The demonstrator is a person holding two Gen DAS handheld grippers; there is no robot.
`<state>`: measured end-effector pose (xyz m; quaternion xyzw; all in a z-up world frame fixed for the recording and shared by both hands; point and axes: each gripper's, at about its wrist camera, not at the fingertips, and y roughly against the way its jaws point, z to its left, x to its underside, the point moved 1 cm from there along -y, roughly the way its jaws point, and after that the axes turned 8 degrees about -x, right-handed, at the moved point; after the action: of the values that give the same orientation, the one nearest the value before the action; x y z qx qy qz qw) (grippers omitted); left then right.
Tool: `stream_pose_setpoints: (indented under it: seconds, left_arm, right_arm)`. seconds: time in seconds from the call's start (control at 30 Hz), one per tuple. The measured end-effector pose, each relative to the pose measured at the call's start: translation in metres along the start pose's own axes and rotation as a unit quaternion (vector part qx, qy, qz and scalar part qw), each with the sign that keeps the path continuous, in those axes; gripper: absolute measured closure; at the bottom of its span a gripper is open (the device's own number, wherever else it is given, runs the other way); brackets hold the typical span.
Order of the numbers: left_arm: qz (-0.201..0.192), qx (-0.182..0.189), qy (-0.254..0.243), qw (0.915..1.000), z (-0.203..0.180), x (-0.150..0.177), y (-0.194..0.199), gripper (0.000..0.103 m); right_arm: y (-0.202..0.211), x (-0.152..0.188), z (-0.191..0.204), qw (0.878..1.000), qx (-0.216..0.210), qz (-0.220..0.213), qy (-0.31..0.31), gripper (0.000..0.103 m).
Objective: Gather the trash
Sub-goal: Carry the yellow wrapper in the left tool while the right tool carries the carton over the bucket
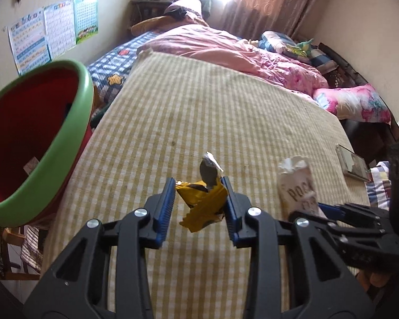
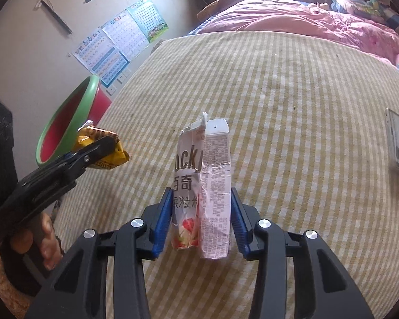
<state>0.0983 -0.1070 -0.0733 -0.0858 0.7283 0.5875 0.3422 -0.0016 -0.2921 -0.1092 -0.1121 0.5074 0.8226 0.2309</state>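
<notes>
My left gripper (image 1: 198, 186) is shut on a crumpled yellow snack wrapper (image 1: 203, 204) and holds it above the striped bed; the wrapper also shows in the right wrist view (image 2: 103, 147). My right gripper (image 2: 201, 198) is shut on a white and pink Pocky box (image 2: 207, 183), upright between the blue pads; the box also shows in the left wrist view (image 1: 299, 186). A red bin with a green rim (image 1: 40, 135) stands at the bed's left edge, and also shows in the right wrist view (image 2: 66, 125).
A yellow striped sheet (image 1: 212, 111) covers the bed. Pink quilts (image 1: 239, 50) and pillows lie at the far end. A phone (image 1: 352, 163) lies near the right edge. Posters (image 1: 50, 26) hang on the left wall.
</notes>
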Motion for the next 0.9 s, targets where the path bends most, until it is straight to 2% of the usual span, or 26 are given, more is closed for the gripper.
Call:
stream_pose_setpoints:
  seconds: [0.37, 0.57, 0.9]
  left_arm:
    - [-0.038, -0.005, -0.011, 0.9992, 0.006, -0.008, 0.036, 0.069]
    - [-0.039, -0.014, 0.010, 0.9991, 0.023, -0.007, 0.043, 0.069]
    - [-0.040, -0.026, 0.034, 0.9983, 0.042, 0.000, 0.050, 0.069]
  right_arm:
    - [0.022, -0.009, 0.024, 0.999, -0.021, -0.036, 0.017, 0.067]
    - [0.032, -0.017, 0.037, 0.998, -0.026, -0.050, 0.026, 0.067]
    - [0.030, -0.020, 0.054, 0.997, -0.034, -0.049, 0.040, 0.066]
